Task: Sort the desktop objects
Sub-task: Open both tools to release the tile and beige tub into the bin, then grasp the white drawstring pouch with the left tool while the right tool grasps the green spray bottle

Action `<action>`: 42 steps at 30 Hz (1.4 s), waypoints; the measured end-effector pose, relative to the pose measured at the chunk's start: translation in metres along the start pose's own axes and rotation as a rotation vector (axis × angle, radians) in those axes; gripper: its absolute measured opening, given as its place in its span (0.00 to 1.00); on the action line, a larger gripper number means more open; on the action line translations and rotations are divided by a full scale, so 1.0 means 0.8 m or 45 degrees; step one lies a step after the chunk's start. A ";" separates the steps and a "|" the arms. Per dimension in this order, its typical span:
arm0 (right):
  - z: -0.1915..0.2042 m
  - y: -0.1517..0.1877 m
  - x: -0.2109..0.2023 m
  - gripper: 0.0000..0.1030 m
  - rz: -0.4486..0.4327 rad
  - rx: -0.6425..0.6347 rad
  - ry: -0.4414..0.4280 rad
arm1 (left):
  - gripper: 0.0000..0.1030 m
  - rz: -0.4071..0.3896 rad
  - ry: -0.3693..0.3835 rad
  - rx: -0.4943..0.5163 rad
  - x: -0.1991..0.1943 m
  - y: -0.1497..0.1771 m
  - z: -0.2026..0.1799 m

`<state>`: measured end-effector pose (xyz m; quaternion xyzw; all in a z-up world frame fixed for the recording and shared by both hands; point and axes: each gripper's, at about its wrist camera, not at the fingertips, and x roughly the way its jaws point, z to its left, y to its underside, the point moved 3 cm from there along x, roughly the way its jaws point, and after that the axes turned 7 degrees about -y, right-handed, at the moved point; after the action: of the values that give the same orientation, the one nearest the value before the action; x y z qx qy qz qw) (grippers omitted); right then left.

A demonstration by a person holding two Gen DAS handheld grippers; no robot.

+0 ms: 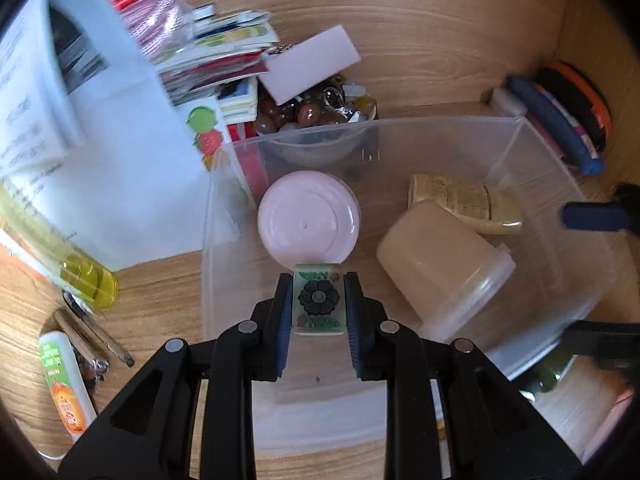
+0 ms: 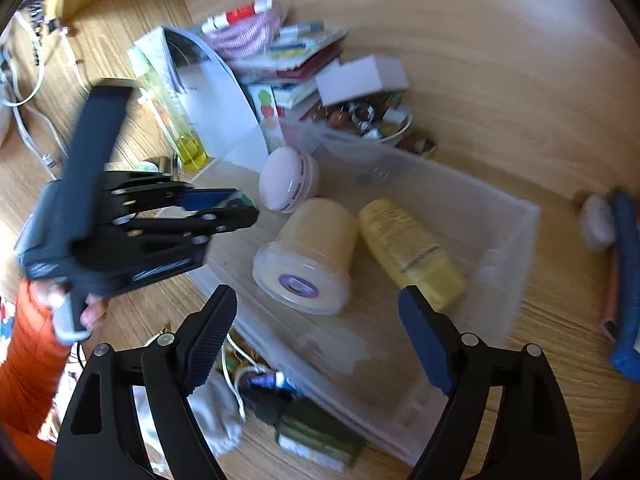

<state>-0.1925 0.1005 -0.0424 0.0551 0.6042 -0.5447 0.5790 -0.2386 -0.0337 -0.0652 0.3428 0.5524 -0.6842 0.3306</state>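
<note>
Bin [image 1: 532,216]: clear plastic, sitting on the wooden table [image 1: 440,40], already holding a pink round jar [image 1: 308,216], a beige tub [image 1: 440,264] lying on its side and a yellow bottle [image 1: 466,204].
Left gripper [image 1: 318,304]: hovering over the bin's near end, its jaws pinching a small green tile [image 1: 318,302] printed with a dark flower.
Tile direction: long axis running along the fingers, far end pointing toward the pink jar.
Right gripper [image 2: 316,332]: jaws standing spread and empty above the bin.
Advice: probably lowering the tile into the free floor beside the jar before releasing is working best.
</note>
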 end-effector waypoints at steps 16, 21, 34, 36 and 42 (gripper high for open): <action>0.004 0.047 -0.049 0.79 -0.151 -0.038 0.110 | 0.23 -0.005 -0.114 0.063 -0.015 -0.003 -0.022; 0.012 0.058 -0.057 0.79 -0.168 -0.048 0.131 | 0.24 -0.026 -0.110 0.066 -0.035 0.009 -0.017; 0.055 0.096 -0.069 0.81 -0.236 -0.181 0.349 | 0.54 -0.253 -0.077 -0.015 -0.143 0.080 0.003; 0.059 0.102 -0.069 0.82 -0.247 -0.181 0.373 | 0.64 -0.295 -0.050 -0.033 -0.160 0.091 0.005; 0.063 0.121 -0.064 0.83 -0.231 -0.124 0.366 | 0.75 -0.353 0.058 -0.018 -0.180 0.130 -0.020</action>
<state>-0.0766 0.1316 -0.0479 0.0497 0.7089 -0.5512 0.4372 -0.0722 -0.0251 -0.0028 0.2764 0.6064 -0.7115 0.2229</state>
